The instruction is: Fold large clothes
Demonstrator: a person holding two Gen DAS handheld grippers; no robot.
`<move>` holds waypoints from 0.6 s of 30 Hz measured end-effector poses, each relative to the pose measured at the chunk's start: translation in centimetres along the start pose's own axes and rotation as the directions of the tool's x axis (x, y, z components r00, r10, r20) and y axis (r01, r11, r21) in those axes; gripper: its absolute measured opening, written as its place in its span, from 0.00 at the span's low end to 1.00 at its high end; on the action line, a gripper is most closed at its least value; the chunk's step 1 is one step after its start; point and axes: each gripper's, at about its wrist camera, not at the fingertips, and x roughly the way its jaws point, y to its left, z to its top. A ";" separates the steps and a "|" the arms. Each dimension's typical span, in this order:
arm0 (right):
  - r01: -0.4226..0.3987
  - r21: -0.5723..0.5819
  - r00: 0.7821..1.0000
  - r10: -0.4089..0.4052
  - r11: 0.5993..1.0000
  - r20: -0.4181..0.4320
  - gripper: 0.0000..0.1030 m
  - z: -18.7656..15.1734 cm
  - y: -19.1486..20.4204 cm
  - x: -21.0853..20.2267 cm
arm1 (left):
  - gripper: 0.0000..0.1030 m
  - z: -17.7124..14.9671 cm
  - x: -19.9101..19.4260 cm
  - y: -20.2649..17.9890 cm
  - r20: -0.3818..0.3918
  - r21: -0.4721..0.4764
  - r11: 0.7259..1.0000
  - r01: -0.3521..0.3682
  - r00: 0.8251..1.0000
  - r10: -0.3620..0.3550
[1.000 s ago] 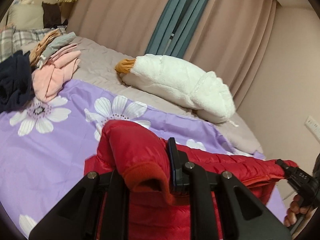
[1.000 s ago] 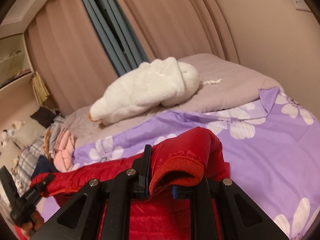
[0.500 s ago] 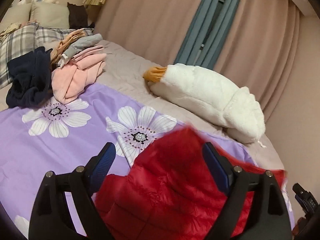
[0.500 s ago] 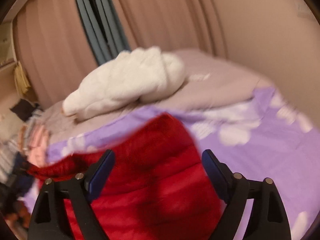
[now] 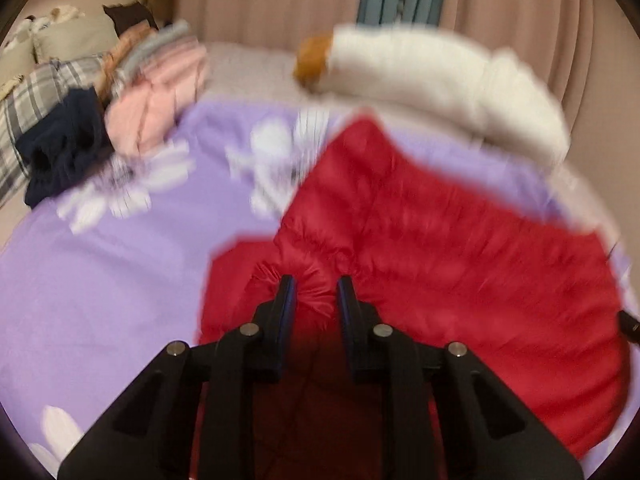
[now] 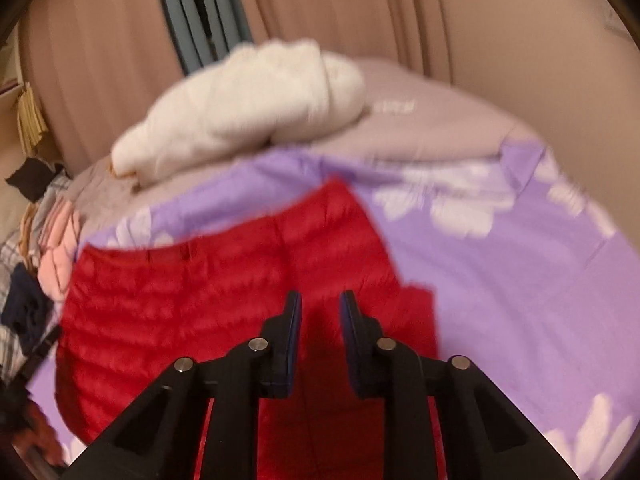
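A red quilted puffer jacket lies spread on the purple flowered bedsheet; it also shows in the right wrist view. My left gripper has its jaws pinched on a gathered fold of the red jacket. My right gripper is low over the jacket's right edge, jaws narrowed with red fabric between them; the frame is blurred, so I cannot tell if they grip it.
A white plush goose lies across the far side of the bed. A pile of pink, grey and navy clothes sits at the far left beside plaid bedding. Curtains hang behind the bed.
A second ago both grippers held the jacket's cuffs up. Half a second ago both were open over the falling jacket. Now the jacket lies flat and both have narrowed on it lower down.
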 end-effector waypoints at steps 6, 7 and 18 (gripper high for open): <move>0.058 -0.090 0.998 -0.056 0.994 0.016 0.19 -3.8 -0.1 4.5 | 0.22 -1.9 1.9 -1.5 0.085 0.150 0.987 -0.058 0.995 0.046; 0.063 -0.087 0.997 -0.059 0.994 0.047 0.18 -4.3 -0.2 4.8 | 0.22 -1.9 2.2 -1.3 0.077 0.149 0.987 -0.051 0.996 0.040; 0.063 -0.083 0.995 -0.057 0.994 0.082 0.17 -4.8 -0.1 4.9 | 0.22 -1.5 2.8 0.3 0.039 0.046 0.995 0.088 0.995 -0.090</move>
